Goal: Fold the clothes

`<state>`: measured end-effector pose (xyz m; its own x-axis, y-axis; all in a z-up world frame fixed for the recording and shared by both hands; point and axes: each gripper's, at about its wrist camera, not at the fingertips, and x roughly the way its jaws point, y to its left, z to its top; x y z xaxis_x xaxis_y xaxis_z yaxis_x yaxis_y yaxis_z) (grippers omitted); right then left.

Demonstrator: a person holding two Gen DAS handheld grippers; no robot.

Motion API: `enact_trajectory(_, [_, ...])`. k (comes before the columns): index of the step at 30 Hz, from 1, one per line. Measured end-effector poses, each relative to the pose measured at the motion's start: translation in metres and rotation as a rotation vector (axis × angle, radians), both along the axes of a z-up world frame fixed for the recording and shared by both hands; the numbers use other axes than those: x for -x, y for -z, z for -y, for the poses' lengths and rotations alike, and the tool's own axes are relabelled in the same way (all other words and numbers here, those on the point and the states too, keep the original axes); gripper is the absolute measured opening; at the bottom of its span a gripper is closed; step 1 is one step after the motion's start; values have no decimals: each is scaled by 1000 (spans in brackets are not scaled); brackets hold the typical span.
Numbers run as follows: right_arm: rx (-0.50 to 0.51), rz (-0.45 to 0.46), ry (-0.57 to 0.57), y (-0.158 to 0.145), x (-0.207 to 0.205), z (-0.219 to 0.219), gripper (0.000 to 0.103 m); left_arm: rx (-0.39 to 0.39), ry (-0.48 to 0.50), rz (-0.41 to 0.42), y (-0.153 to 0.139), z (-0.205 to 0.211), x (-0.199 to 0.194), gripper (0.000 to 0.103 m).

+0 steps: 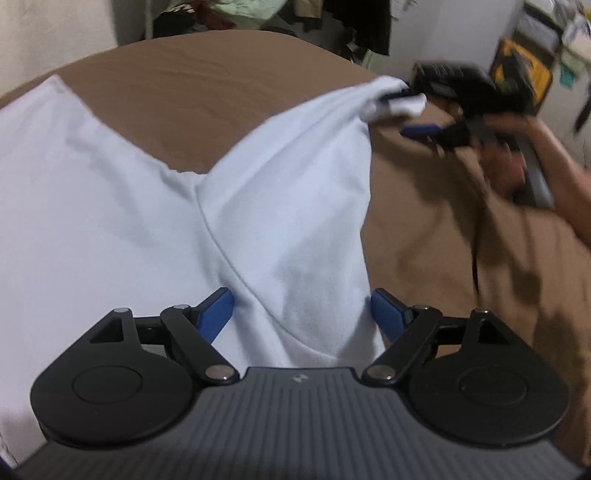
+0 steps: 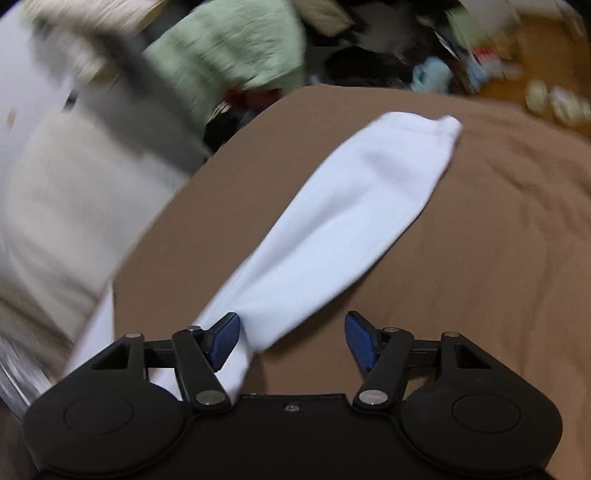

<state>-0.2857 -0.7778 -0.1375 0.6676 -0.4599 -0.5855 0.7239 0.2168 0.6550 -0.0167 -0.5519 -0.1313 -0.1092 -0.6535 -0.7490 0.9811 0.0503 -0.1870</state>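
Observation:
A white garment (image 1: 110, 221) lies spread on the brown bed cover (image 1: 221, 92). One part of it is lifted and stretched up to the right. My left gripper (image 1: 303, 315) is open, its blue fingers wide apart with a fold of the white cloth lying between them. My right gripper (image 1: 397, 114) is blurred at the upper right, at the raised end of the cloth. In the right wrist view the right gripper (image 2: 293, 339) is open; a white sleeve-like strip (image 2: 351, 206) hangs against its left finger (image 2: 225, 339) and runs out over the bed cover (image 2: 461, 258).
A person's hand and forearm (image 1: 554, 166) hold the right gripper. Beyond the bed are a pale green cloth in a heap of clothes (image 2: 236, 48), dark hanging clothes (image 1: 362, 26) and a yellow-and-black box (image 1: 524, 70). A whitish surface (image 2: 55, 184) lies left of the bed.

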Motion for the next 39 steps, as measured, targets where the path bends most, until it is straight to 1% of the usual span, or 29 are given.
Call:
enact_trajectory(1, [-25,36,2,4,1,13,77,7,10,11,1,-1,2,78])
enact_trajectory(2, [-17,48,6,4,2,22,76,3,14,29,3,-1,5,60])
enact_trajectory(3, [-3,48,13,4,2,30,75,-6,15,63,2,-3,7,47])
enact_trajectory(4, [32,12,25,0,-2,36,65,-5,18,75,-1,-5,5,40])
enact_trajectory(5, [68,-35,35,-5,-7,42,35,2,19,45,-6,-9,0,23])
enact_trajectory(6, [104,-103,37,-12,-11,48,16,4,18,-19,-8,-13,-6,4])
enact_trajectory(7, [140,-134,34,-19,-10,52,5,-2,19,-101,-11,-16,-13,4])
enact_trajectory(8, [183,-142,34,-28,-5,55,3,0,9,-123,-12,-18,-15,4])
enact_trajectory(10, [269,-204,72,-51,4,57,2,-3,9,-139,-10,-21,-17,3])
enact_trajectory(12, [289,-253,115,-56,6,63,2,-32,4,-175,3,-20,-17,4])
enact_trajectory(14, [295,-294,138,-59,8,67,2,-45,-45,-233,15,-21,-23,5])
enact_trajectory(15, [302,-311,130,-61,8,66,2,-52,-62,-260,19,-23,-27,6])
enact_trajectory(16, [312,-323,121,-65,7,63,2,-56,-59,-278,14,-25,-30,7])
enact_trajectory(17, [331,-320,104,-72,3,57,3,-60,-52,-287,7,-28,-33,17])
enact_trajectory(18, [349,-318,88,-78,-1,50,3,-58,-39,-267,-3,-30,-35,36])
enact_trajectory(19, [368,-312,69,-86,-5,42,3,-41,-32,-232,-14,-37,-37,45])
enact_trajectory(20, [388,-296,47,-96,-11,32,3,-17,-37,-190,-25,-45,-39,57])
enact_trajectory(21, [407,-277,19,-105,-18,19,3,3,-57,-139,-36,-53,-43,61])
enact_trajectory(22, [423,-247,-24,-111,-33,3,3,12,-85,-100,-45,-63,-50,61])
enact_trajectory(24, [454,-186,-110,-124,-61,-30,3,10,-150,-85,-59,-81,-68,61])
enact_trajectory(27, [498,-94,-240,-143,-103,-80,3,3,-260,-162,-71,-123,-97,61])
enact_trajectory(31, [552,27,-414,-167,-160,-147,3,63,-394,-120,-88,-188,-122,61])
enact_trajectory(33, [566,71,-516,-161,-190,-191,3,104,-497,-119,-91,-222,-135,62])
enact_trajectory(35, [547,111,-615,-142,-219,-236,3,144,-619,-135,-89,-257,-151,68])
enact_trajectory(36, [529,116,-656,-128,-234,-254,3,159,-677,-150,-87,-273,-158,68])
enact_trajectory(37, [501,111,-704,-111,-251,-275,3,159,-721,-194,-79,-284,-166,68])
enact_trajectory(39, [441,86,-775,-81,-278,-306,3,145,-769,-319,-64,-296,-179,67])
